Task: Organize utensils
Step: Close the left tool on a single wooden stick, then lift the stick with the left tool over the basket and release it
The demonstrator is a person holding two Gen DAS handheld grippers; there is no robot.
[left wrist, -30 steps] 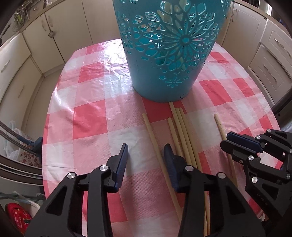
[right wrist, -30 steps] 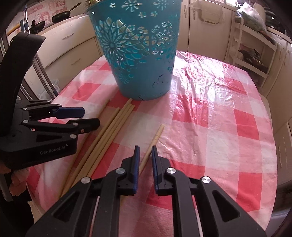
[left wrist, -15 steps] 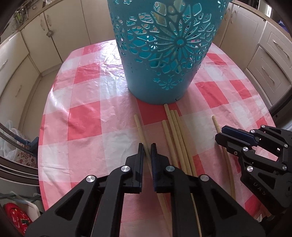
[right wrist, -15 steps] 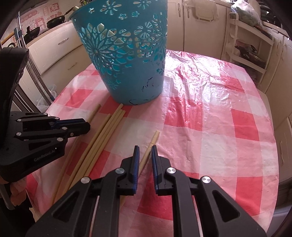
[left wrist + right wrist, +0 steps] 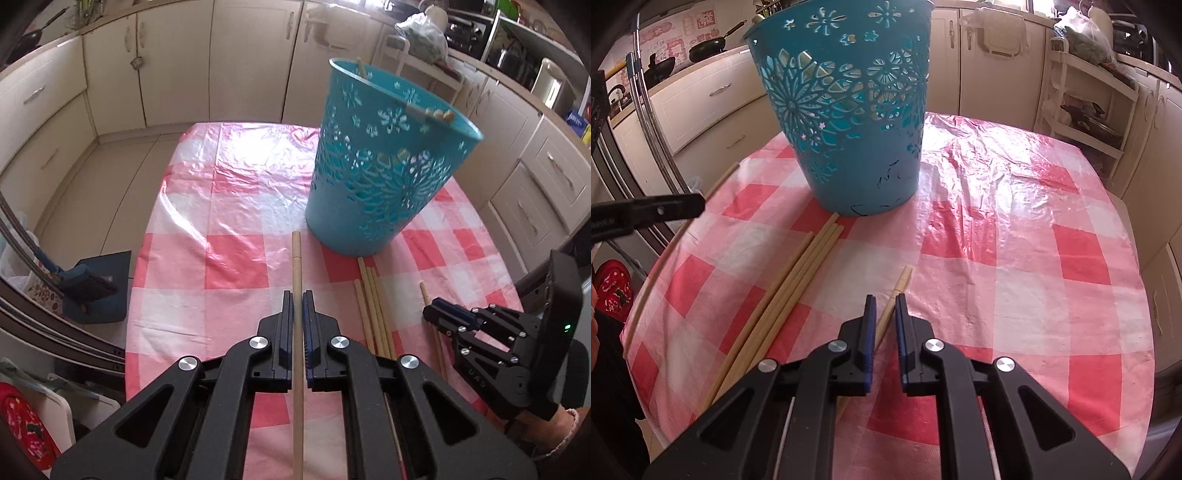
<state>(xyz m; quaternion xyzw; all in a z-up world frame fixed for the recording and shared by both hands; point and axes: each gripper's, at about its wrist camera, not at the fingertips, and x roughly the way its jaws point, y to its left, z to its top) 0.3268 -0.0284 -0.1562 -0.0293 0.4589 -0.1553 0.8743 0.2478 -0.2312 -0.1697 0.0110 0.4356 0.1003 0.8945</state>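
One long wooden chopstick (image 5: 297, 369) runs straight up the middle of the left wrist view, clamped between the blue pads of the left hand-held gripper (image 5: 297, 302); it is pale, round and slender, with a faint joint ring near its far tip, which points toward the foot of the basket. A second ago this chopstick lay flat on the tabletop (image 5: 229, 266) with the jaws spread to either side of it; the jaws have just closed on it, and it is now lifted off the cloth, the view having pulled back so that the basket's rim shows.

To the right, four more chopsticks (image 5: 371, 306) lie side by side on the cloth, their far ends just short of the basket. Right of them, a single chopstick (image 5: 892, 306) lies between the pads of the right hand-held gripper (image 5: 885, 299), whose jaws stand narrowly apart around it; whether the pads press on it I cannot tell. That gripper has kept its place since the earlier frame.

Both grippers are black, angular plastic with silver pivot screws and ribbed blue pads. A glossy, wrinkled plastic cloth in red, pink and white check covers the tabletop. Farther off stands a teal plastic basket (image 5: 384, 177), tapered and pierced with flower-shaped cut-outs, with chopstick ends leaning on its rim. Cream kitchen cabinets (image 5: 177, 66) stand beyond.
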